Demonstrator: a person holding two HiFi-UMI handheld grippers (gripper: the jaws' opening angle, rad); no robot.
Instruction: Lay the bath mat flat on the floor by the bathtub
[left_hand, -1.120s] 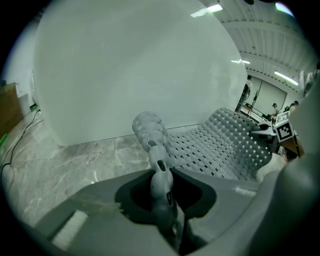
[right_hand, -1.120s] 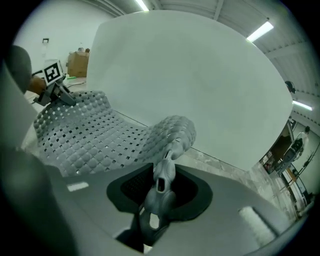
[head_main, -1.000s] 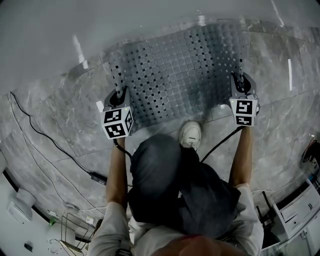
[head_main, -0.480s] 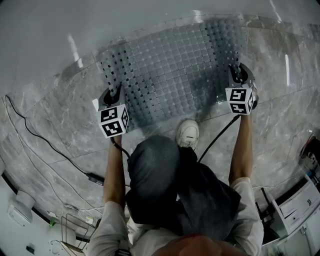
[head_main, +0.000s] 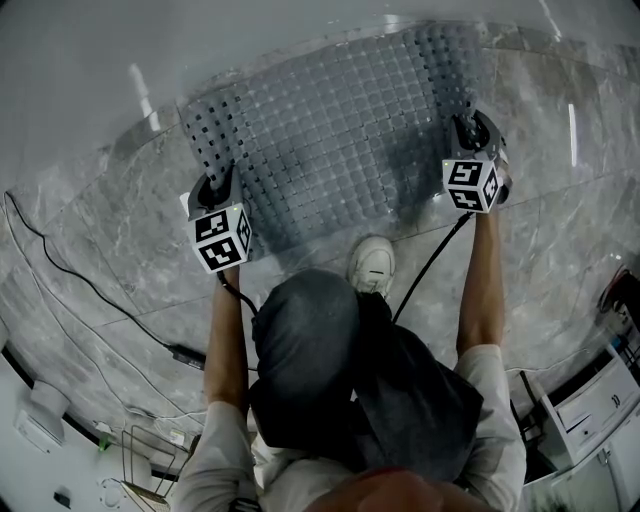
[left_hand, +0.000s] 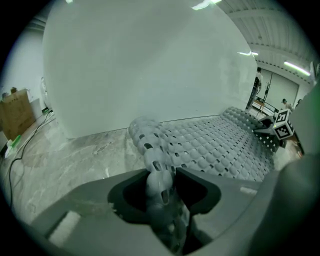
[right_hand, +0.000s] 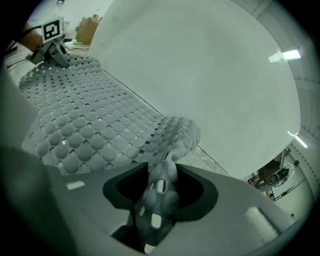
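Bath mat (head_main: 340, 130) lies spread on the floor (head_main: 100, 240) along the white wall of the bathtub (head_main: 200, 40). In the head view its long axis runs from about 9 o'clock to 3 o'clock, parallel to the tub, with the far long edge at 12 o'clock touching or just beside the tub wall. We stand at its 6 o'clock side, one shoe (head_main: 375, 262) at the near edge. Each short end has its own tool on it, the left tool (head_main: 220, 185) at the 8 o'clock corner and the right tool (head_main: 470, 135) at the 3 o'clock end, so neither hand is nearer than the other. From either tool the body of the mat runs inward and away toward 12 o'clock. We think the coming move turns on that: drawing each tool back toward 6 o'clock should let the ends drop without dragging the mat off the tub. Both tools have just been opening their jaws, which stand about half apart. In each gripper view a bunched, upturned fold of the mat's edge stands between the jaws with dark gaps beside it, so we read the hold as let go, not pinched, though the fold may lean on one jaw. The middle looks flat, but the two ends at the tools curl up off the floor, and we judge they could keep that curl once freed.
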